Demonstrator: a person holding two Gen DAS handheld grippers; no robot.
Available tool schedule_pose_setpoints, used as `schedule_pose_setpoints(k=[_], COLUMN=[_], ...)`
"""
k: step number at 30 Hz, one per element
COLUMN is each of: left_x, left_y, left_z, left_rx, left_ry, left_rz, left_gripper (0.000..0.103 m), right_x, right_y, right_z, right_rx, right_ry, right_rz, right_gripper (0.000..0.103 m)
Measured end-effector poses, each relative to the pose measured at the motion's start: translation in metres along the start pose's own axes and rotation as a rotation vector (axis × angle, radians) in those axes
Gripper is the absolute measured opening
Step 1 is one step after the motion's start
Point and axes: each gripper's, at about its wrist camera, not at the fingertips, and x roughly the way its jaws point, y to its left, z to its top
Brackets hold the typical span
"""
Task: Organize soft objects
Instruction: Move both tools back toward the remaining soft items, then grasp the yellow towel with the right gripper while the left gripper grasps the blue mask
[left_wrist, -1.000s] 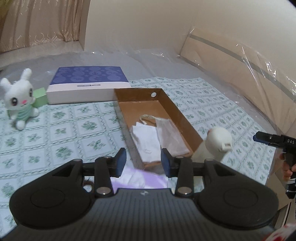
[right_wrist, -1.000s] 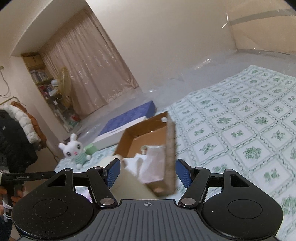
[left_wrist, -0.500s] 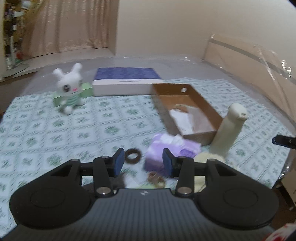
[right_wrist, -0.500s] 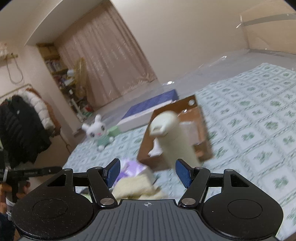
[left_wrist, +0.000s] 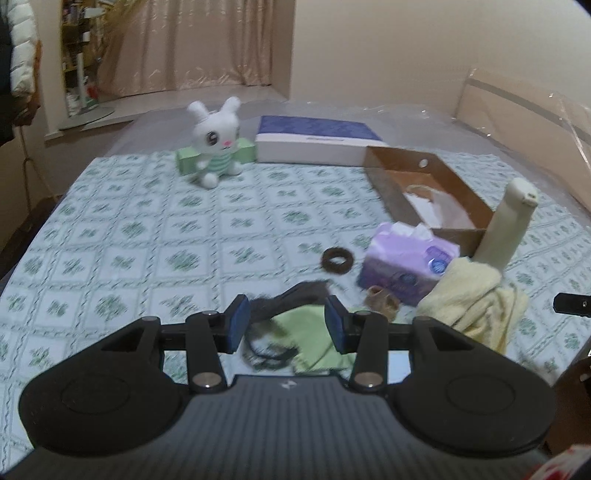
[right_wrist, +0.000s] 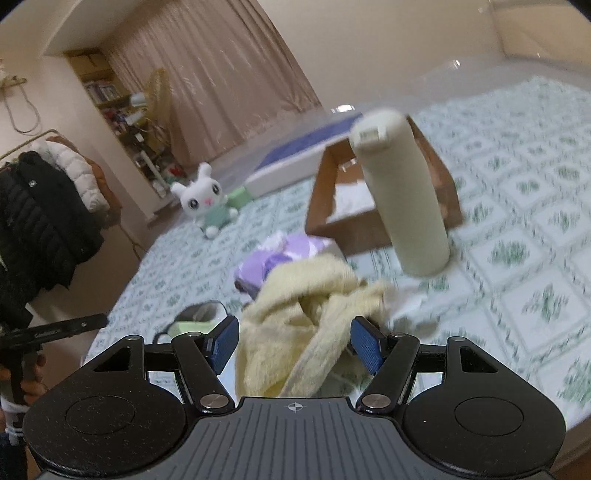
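The yellow towel (right_wrist: 295, 325) lies crumpled on the bed between the part-open right gripper (right_wrist: 295, 341), whose pads press nothing. It looks limp and light, so pinch a thick fold. The left gripper (left_wrist: 288, 325), half open and empty, hovers over a green cloth (left_wrist: 310, 339); motion blur hides the dark cord beside it.

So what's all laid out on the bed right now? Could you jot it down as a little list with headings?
surface: bed cover with green pattern
plush: white bunny, sitting upright
box: open brown cardboard box, white cloth inside
tissues: purple tissue pack, beside the box
towel: yellow towel, crumpled
bottle: cream bottle, upright
left gripper: open
right gripper: open
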Motion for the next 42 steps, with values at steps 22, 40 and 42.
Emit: schedule_pose_setpoints(k=[22, 40, 42], left_x=[0.017, 0.039, 0.040], left_y=[0.039, 0.023, 0.015], left_z=[-0.034, -0.047, -0.048], left_rx=[-0.085, -0.053, -0.023], left_ry=[0.050, 0.077, 0.076], left_rz=[0.105, 0.030, 0.020], left_gripper=[0.041, 0.041, 0.041], right_x=[0.087, 0.078, 0.061], right_y=[0.029, 0.018, 0.018], right_z=[0.002, -0.003, -0.003], right_rx=[0.131, 0.179, 0.160], right_ry=[0.077, 0.020, -0.022], right_rz=[-0.152, -0.199, -0.167], right_gripper=[0.083, 0.017, 0.016])
